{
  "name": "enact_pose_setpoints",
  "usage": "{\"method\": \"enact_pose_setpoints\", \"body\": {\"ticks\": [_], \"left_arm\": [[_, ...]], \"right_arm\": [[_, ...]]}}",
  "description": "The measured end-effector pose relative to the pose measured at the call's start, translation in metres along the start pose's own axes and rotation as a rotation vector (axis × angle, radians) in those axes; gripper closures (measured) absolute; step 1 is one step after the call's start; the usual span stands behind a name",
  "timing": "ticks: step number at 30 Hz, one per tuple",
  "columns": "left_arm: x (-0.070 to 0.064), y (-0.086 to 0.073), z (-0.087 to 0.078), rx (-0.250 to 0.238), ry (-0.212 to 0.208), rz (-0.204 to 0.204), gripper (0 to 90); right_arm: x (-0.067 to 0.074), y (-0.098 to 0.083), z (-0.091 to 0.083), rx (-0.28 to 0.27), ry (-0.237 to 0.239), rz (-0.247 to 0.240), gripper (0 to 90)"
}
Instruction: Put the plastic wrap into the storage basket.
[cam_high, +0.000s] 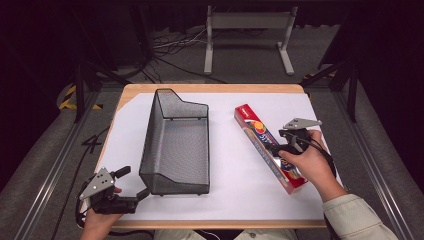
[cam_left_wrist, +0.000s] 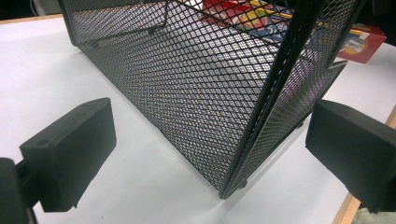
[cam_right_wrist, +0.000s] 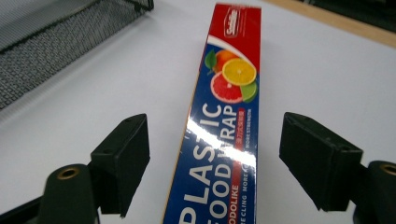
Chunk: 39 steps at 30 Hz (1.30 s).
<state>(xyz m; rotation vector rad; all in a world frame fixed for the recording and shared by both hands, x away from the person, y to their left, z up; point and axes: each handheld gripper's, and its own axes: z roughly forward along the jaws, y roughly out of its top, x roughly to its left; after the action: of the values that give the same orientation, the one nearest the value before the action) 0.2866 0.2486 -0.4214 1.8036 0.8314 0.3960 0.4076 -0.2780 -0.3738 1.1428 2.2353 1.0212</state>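
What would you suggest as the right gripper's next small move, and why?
Probably close the right gripper on the plastic wrap box: the box lies flat on the table between its open jaws, with a gap on both sides, so nothing is gripped yet.

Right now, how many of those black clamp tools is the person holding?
2. The left hand-held gripper sits at the table's near left corner, jaws open beside the mesh basket. The right hand-held gripper is over the plastic wrap box, jaws straddling it, not touching.
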Motion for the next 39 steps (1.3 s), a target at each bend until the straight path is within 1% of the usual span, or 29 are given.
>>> {"method": "enact_pose_setpoints", "body": {"ticks": [2,4,5,8,9,12,17,21,25,28,30,33,36,37,38,39], "left_arm": [[0.001,-0.001,0.000,-0.002,0.002,-0.003,2.6],[0.002,-0.001,-0.001,-0.005,-0.001,-0.009,2.6],[0.002,-0.001,-0.001,-0.006,0.000,-0.009,2.6],[0.001,-0.001,0.000,-0.005,0.000,-0.007,2.6],[0.001,-0.001,0.000,-0.005,0.000,-0.007,2.5],[0.001,-0.001,0.000,-0.011,-0.001,-0.007,2.3],[0.001,-0.001,0.000,-0.008,-0.002,-0.005,2.2],[0.000,-0.001,0.000,-0.013,-0.005,0.000,2.3],[0.000,-0.001,0.000,-0.009,-0.006,-0.001,2.3],[0.000,-0.001,0.001,-0.007,-0.007,0.000,2.3],[0.001,-0.001,0.001,-0.004,-0.007,-0.001,2.3],[0.001,-0.001,0.001,-0.007,-0.008,-0.003,2.4],[0.001,-0.001,0.001,-0.006,-0.008,-0.001,2.4],[0.001,-0.001,0.001,-0.006,-0.008,0.000,2.4],[0.001,-0.001,0.001,-0.005,-0.008,0.000,2.4],[0.001,-0.002,0.001,-0.006,-0.008,-0.001,2.4]], "right_arm": [[0.000,-0.002,0.007,0.036,-0.001,0.008,24.5],[0.000,-0.003,0.012,0.062,-0.007,0.005,24.3],[0.000,-0.003,0.014,0.067,-0.009,0.007,24.2],[0.000,-0.004,0.019,0.106,-0.008,0.023,23.9],[0.000,-0.004,0.019,0.106,-0.008,0.023,23.9],[0.003,-0.004,0.025,0.165,-0.007,0.040,23.7],[0.004,-0.002,0.030,0.205,-0.011,0.050,22.5],[0.004,-0.003,0.035,0.227,-0.016,0.041,22.0],[0.004,-0.005,0.040,0.256,-0.022,0.044,22.3],[0.003,-0.006,0.043,0.288,-0.022,0.043,25.9],[0.004,-0.006,0.043,0.296,-0.033,0.039,27.3],[0.004,-0.006,0.044,0.297,-0.041,0.047,28.8],[0.004,-0.006,0.047,0.332,-0.043,0.053,30.4],[0.003,-0.007,0.048,0.355,-0.046,0.095,27.5],[0.002,-0.008,0.048,0.379,-0.039,0.141,27.7],[0.002,-0.008,0.050,0.406,-0.022,0.170,30.5]]}}
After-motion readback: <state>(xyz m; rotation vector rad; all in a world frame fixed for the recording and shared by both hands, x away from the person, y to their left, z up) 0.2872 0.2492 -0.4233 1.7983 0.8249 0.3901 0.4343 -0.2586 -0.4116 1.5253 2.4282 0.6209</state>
